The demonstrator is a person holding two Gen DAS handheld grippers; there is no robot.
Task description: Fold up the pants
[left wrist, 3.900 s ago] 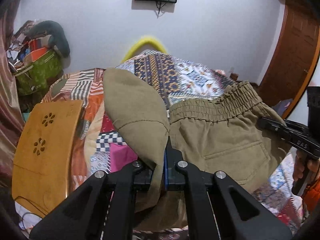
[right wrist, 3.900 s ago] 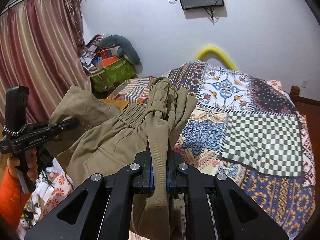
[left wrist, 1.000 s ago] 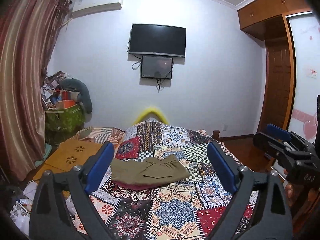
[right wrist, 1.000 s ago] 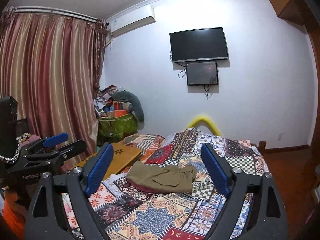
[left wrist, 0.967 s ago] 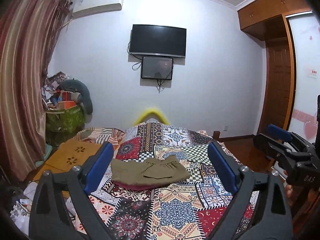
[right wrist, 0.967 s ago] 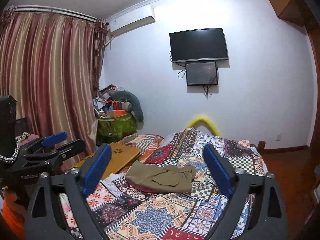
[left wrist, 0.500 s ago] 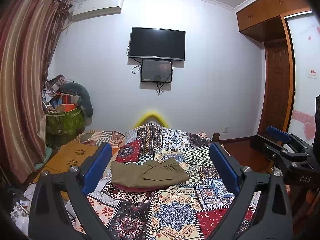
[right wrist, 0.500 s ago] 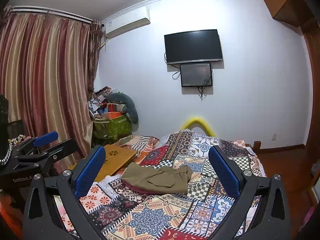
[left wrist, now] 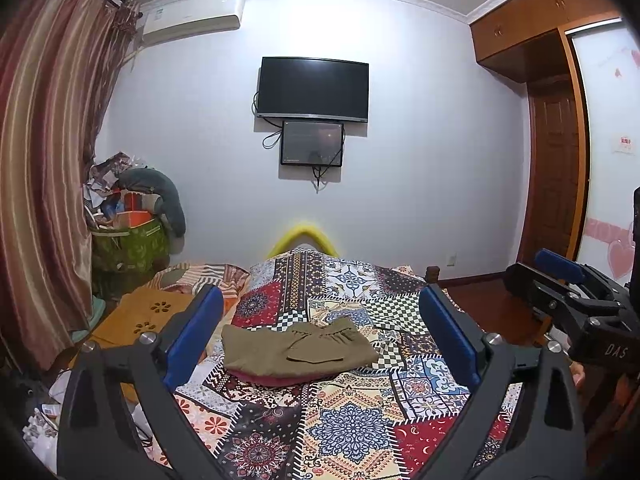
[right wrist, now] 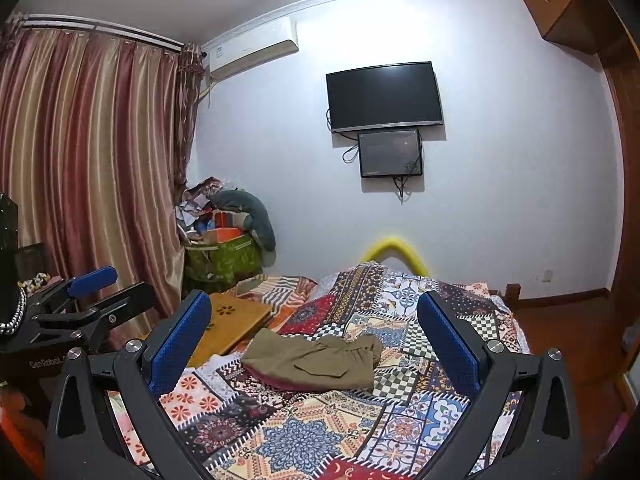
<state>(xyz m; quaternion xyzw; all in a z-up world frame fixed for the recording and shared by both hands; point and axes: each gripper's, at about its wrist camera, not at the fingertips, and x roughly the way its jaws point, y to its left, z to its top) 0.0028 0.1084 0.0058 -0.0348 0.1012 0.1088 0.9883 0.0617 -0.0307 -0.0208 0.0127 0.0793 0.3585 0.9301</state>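
With the olive pants [left wrist: 298, 346] lying as a compact folded bundle on the patchwork bed [left wrist: 352, 432], the folding appears complete. Left claw [left wrist: 320, 336] and right claw [right wrist: 314, 344] both stand wide and empty, well apart from the bundle; at most, smoothing remains.

One folded olive-green pair of pants [left wrist: 298, 350] lies on the one patchwork-quilted bed [left wrist: 352, 420]. Above the bed hang two black wall screens [left wrist: 313, 89]. One wooden lap tray [left wrist: 140, 318] sits beside the bed.
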